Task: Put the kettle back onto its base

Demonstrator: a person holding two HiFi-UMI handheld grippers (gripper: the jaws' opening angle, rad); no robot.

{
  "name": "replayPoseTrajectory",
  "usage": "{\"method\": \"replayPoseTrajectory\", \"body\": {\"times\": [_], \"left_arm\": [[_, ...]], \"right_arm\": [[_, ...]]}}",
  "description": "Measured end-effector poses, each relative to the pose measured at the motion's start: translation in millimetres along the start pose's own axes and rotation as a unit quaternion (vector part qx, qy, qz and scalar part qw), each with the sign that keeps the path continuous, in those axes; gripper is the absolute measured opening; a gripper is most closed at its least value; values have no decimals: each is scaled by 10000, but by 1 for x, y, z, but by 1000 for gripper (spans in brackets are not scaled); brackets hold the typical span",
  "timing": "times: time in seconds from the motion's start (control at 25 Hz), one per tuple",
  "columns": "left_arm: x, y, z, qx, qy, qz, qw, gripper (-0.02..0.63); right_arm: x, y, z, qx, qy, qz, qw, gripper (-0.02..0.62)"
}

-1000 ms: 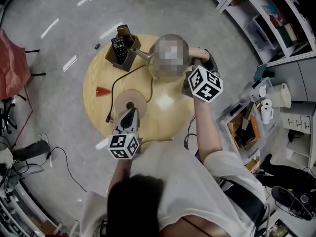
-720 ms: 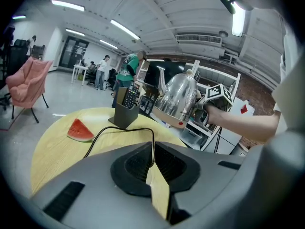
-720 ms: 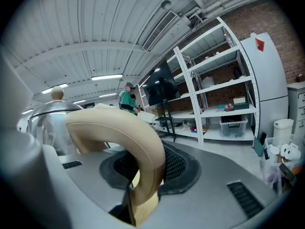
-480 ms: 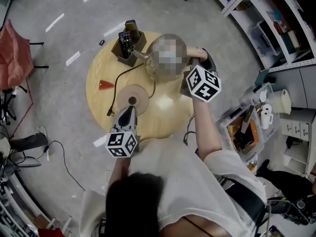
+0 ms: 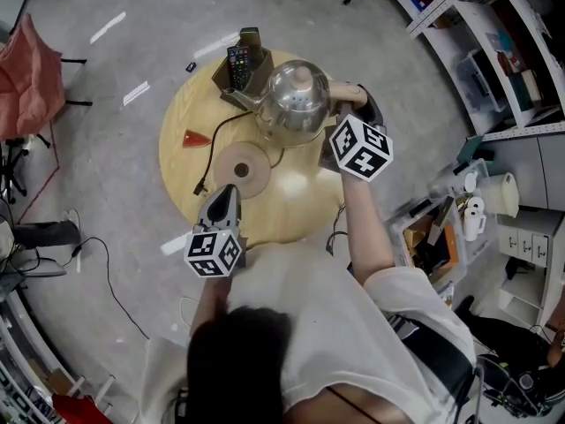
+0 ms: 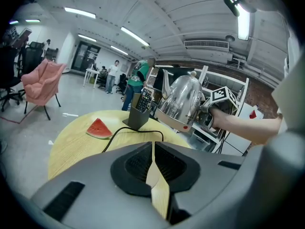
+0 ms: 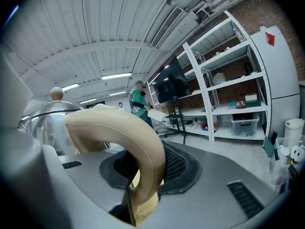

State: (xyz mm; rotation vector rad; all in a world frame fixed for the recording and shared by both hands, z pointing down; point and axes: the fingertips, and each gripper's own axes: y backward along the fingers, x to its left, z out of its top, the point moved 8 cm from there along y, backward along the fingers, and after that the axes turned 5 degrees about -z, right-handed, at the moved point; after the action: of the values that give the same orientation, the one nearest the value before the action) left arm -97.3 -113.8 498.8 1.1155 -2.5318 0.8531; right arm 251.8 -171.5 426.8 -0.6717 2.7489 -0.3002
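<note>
Head view: the kettle [image 5: 294, 104] is over the far right part of the round tabletop [image 5: 300, 210], its beige handle [image 5: 346, 90] turned toward the right edge. The right gripper [image 5: 351, 117] pinches that handle, and its own view shows both jaws pressed against the curved grip. From the left gripper view the kettle is tilted and seems to hang clear of the wood, though its underside is hard to make out. The base [image 5: 242, 168] lies flat near the middle of the tabletop, left of the kettle and apart from it. Its cord [image 5: 210, 147] runs off toward the left edge. The left gripper [image 5: 226, 203] is over the near edge with its tip just beside the base's near rim. Its jaws are pressed together with nothing between them. A watermelon slice [image 5: 196, 138] lies by the left edge. A holder [image 5: 240, 71] with a remote [image 5: 238, 60] stands at the far edge, just beside the spout.
</note>
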Motion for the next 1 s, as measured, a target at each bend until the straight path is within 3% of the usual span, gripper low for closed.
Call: {"method": "replayPoseTrajectory", "body": {"times": [1.0], "left_arm": [[0, 21, -4, -370, 132, 411, 9984, 38]], "right_arm": [[32, 7, -8, 64, 244, 546, 9982, 117]]}}
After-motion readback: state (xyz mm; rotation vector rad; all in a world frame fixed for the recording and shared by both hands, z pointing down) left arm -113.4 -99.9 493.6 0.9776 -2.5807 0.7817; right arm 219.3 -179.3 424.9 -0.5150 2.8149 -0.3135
